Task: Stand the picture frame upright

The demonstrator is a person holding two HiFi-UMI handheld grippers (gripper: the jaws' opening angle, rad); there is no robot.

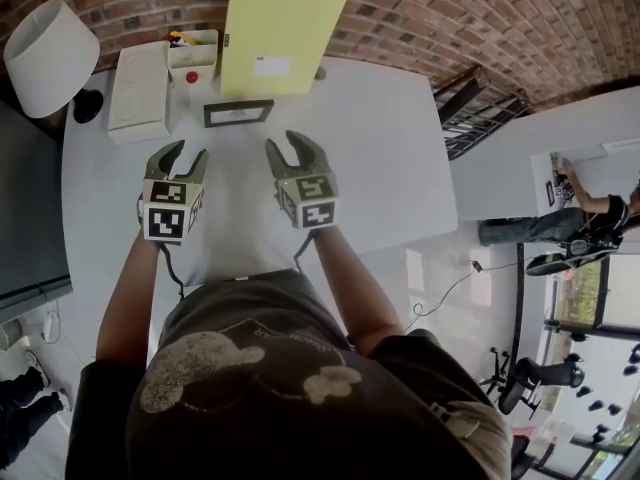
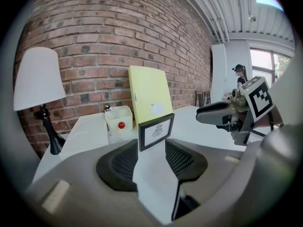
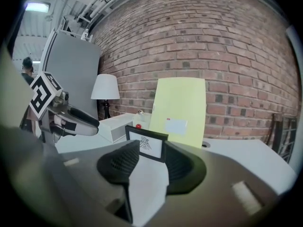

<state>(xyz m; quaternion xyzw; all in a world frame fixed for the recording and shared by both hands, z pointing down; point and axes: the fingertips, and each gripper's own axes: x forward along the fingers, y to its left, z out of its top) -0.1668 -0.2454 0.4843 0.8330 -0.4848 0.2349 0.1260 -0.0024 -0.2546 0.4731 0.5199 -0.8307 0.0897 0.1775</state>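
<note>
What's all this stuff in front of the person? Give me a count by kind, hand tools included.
Picture frame: 1
Yellow board: 1
White boxes: 2, a flat box and an open box
Lamp: 1
Grippers: 2, the left gripper and the right gripper
Total: 7

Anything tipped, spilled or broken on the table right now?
Nothing stands out: the picture frame stands upright in front of the yellow board, and the left gripper and right gripper are open, short of it.
</note>
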